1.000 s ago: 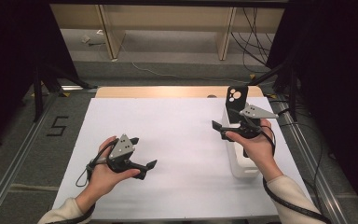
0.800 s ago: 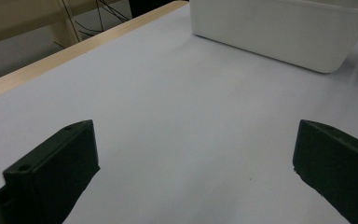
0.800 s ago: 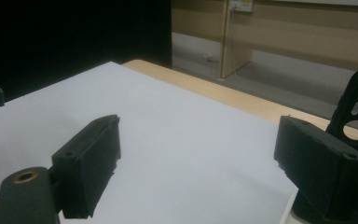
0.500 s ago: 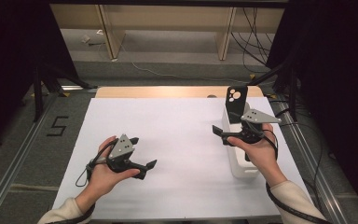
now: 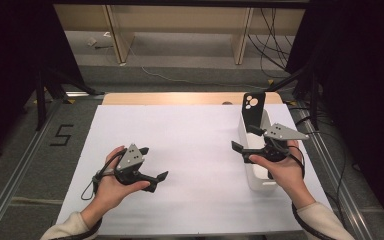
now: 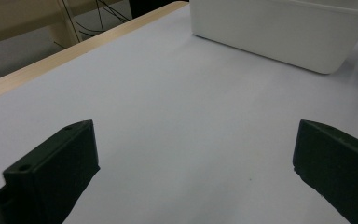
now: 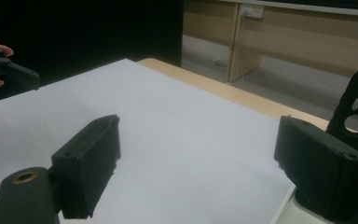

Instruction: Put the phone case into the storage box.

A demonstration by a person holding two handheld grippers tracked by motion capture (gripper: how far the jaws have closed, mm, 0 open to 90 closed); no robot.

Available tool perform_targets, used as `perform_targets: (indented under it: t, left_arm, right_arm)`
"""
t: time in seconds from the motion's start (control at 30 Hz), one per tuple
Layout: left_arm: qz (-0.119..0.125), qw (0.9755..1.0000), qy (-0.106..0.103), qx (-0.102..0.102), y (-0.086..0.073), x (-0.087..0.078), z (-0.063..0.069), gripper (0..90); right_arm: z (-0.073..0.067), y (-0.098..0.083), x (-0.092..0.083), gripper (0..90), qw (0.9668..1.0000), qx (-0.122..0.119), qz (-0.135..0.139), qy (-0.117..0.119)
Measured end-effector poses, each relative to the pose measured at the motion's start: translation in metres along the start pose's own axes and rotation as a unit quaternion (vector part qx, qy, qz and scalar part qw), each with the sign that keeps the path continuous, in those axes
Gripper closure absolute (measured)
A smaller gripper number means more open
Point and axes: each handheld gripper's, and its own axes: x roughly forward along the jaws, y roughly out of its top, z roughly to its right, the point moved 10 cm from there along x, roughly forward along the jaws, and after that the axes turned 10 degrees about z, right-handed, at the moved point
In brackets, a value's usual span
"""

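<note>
Over on the left, the left hand-held gripper (image 5: 161,180) sits low over the white tabletop (image 5: 190,145), jaws spread wide with nothing between them. Plain white sheet in the middle. Then the right hand-held gripper (image 5: 244,139) hangs at the near side of the white bin (image 5: 255,172), jaws apart too and gripping nothing. The black phone case (image 5: 254,109) stands upright in the far end of that bin, camera cutouts on top.

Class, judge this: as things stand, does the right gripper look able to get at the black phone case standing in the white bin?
Probably yes: the right gripper is open beside the phone case, which sticks up from the white bin unobstructed.
</note>
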Motion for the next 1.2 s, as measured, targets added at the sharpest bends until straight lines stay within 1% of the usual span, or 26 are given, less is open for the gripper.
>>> perform_targets:
  t: [0.17,0.37,0.4,0.63,0.93,1.2]
  left_arm:
    - [0.000,1.0000,0.000,0.000,0.000,0.000,0.000,0.0]
    - [0.000,1.0000,0.001,0.000,0.000,-0.001,0.000,0.0]
    - [0.000,1.0000,0.001,0.000,0.000,-0.001,0.000,0.0]
    - [0.000,1.0000,0.001,0.000,0.000,-0.001,0.000,0.0]
    - [0.001,1.0000,0.001,-0.001,0.000,-0.001,0.000,0.0]
    - [0.001,1.0000,0.000,0.000,0.000,-0.001,0.000,0.0]
  right_arm:
    - [-0.003,0.001,-0.006,15.7,1.0000,-0.004,0.005,0.003]
    - [-0.006,-0.003,-0.011,15.9,0.9999,-0.007,0.002,0.008]
    - [-0.006,-0.005,-0.013,16.0,0.9999,-0.011,0.000,0.008]
    - [-0.007,-0.009,-0.017,15.2,0.9999,-0.011,-0.003,0.009]
    - [-0.010,-0.012,-0.023,14.5,0.9999,-0.010,0.001,0.011]
    - [-0.012,-0.015,-0.027,14.6,0.9998,-0.014,-0.001,0.013]
